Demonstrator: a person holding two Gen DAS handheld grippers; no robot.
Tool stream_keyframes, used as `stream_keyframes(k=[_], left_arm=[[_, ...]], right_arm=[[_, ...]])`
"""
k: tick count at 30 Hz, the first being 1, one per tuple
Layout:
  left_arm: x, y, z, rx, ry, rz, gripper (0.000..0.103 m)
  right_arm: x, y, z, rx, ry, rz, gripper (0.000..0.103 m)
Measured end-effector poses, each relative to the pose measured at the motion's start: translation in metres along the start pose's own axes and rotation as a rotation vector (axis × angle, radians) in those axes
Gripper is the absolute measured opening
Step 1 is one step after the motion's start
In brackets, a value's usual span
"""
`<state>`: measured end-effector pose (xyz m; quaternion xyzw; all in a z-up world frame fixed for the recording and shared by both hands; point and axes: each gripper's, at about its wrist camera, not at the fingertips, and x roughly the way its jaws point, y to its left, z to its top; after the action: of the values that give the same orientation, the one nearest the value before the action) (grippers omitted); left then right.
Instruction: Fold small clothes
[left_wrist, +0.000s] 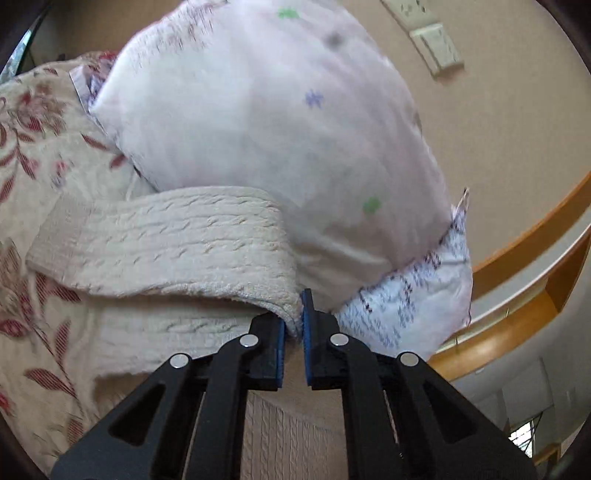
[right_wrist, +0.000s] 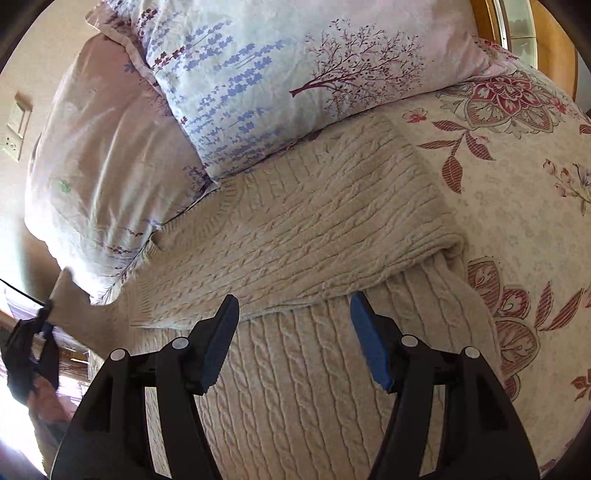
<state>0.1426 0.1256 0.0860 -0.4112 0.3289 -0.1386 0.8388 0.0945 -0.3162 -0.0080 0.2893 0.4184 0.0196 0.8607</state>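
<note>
The left gripper (left_wrist: 294, 325) is clamped on the sweater (right_wrist: 306, 236) edge, lifting a fold off the bed (right_wrist: 517, 206). The right gripper (right_wrist: 291, 332) hovers over it half open, holding nothing. That thick knit could slip free, or snag the pillow (left_wrist: 266, 110). No containers here.

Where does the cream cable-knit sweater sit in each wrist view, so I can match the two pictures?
Left wrist: the sweater fills the lower left, a folded band whose edge is pinched in the left gripper.
Right wrist: the sweater spans the centre and bottom, under the open right gripper; the left gripper grips a corner at the far left edge.
Shared landmark: the lavender-print pillow touching the sweater.
</note>
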Motion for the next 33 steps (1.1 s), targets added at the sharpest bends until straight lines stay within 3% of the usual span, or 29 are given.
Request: stream_keyframes(k=[4,6,9,10,11,16,18,20,22,26,28,31,33], left_arm=[[0.062,0.016,-0.052,-0.027,0.189,0.070,0.008],[0.075,0.030,-0.066,-0.086,0.239,0.096,0.009],[0.067,0.045,-0.060,-0.168,0.203,0.061,0.018],[0.061,0.047,-0.054,-0.179,0.174,0.065,0.032],[0.057,0.047,-0.048,-0.186,0.150,0.073,0.040],[0.040,0.077,-0.018,-0.301,0.052,0.116,0.040],[0.033,0.088,-0.006,-0.361,0.011,0.131,0.034],[0.032,0.095,0.004,-0.401,-0.014,0.130,0.014],[0.033,0.093,0.012,-0.400,-0.019,0.121,0.009],[0.050,0.044,0.025,-0.244,-0.021,0.056,0.008],[0.065,0.001,0.021,-0.106,0.000,-0.004,0.008],[0.092,-0.068,-0.008,0.171,0.082,-0.052,0.008],[0.122,-0.107,-0.045,0.384,0.212,-0.028,0.012]], right_arm=[[0.003,0.001,-0.005,-0.005,0.029,0.007,0.065],[0.003,0.001,-0.007,-0.010,0.037,0.007,0.065],[0.000,-0.001,-0.009,-0.024,0.035,0.004,0.065],[-0.001,-0.003,-0.010,-0.023,0.034,0.004,0.065],[-0.001,-0.004,-0.010,-0.020,0.036,0.009,0.065],[-0.002,0.008,-0.010,-0.053,0.046,0.060,0.065],[-0.001,0.021,-0.011,-0.100,0.049,0.072,0.065],[0.002,0.032,-0.011,-0.133,0.055,0.089,0.065],[0.004,0.037,-0.011,-0.139,0.062,0.103,0.065],[0.004,0.032,-0.011,-0.128,0.065,0.106,0.065],[0.000,0.025,-0.009,-0.109,0.053,0.105,0.065],[-0.007,0.012,-0.003,-0.066,0.026,0.108,0.065],[-0.013,-0.003,0.002,-0.018,0.006,0.113,0.065]])
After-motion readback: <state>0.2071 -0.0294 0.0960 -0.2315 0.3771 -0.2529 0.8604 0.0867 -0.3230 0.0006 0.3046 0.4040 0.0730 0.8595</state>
